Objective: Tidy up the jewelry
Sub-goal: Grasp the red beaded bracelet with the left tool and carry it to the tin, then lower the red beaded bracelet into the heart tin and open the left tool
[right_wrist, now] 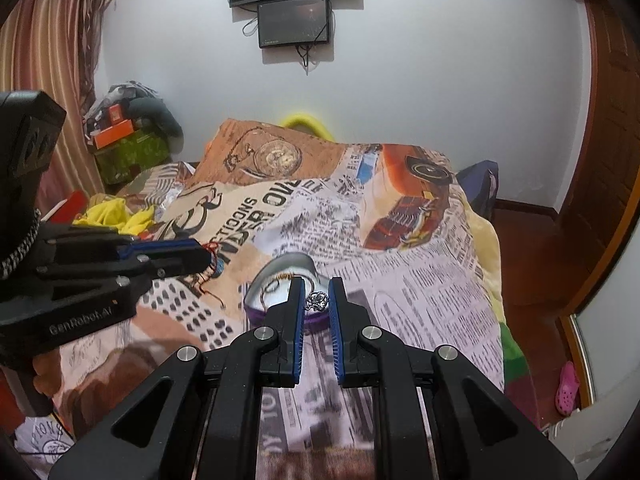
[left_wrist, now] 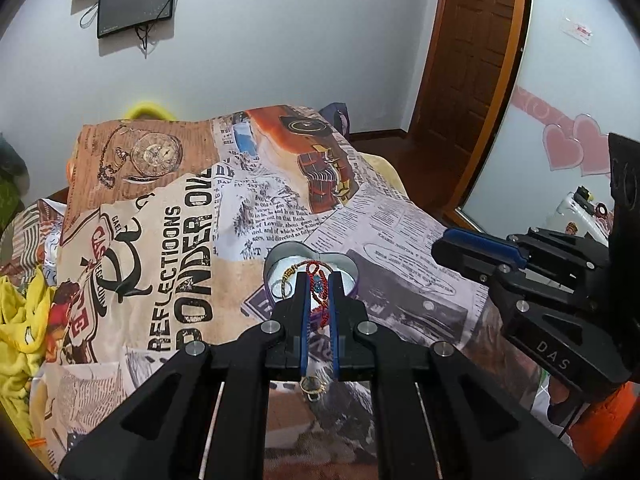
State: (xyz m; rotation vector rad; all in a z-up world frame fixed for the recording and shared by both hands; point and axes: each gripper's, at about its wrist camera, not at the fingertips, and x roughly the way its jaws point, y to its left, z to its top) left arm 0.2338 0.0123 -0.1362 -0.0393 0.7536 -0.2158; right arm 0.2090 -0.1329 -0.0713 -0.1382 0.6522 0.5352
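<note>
Red cord bracelet, its length running along the fingers, is pinched by the left gripper. Right gripper pinches a silver ring above a heart-shaped tin on the bed.

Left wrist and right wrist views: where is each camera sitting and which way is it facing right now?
Left wrist: on the left gripper, angled down over the bed at the heart-shaped tin; own fingers shut on a red cord bracelet; right gripper at right.
Right wrist: on the right gripper, same downward angle; own fingers shut on a silver ring; left gripper at left.
Shared: tin, printed blanket, wall screens, each other's gripper.
</note>
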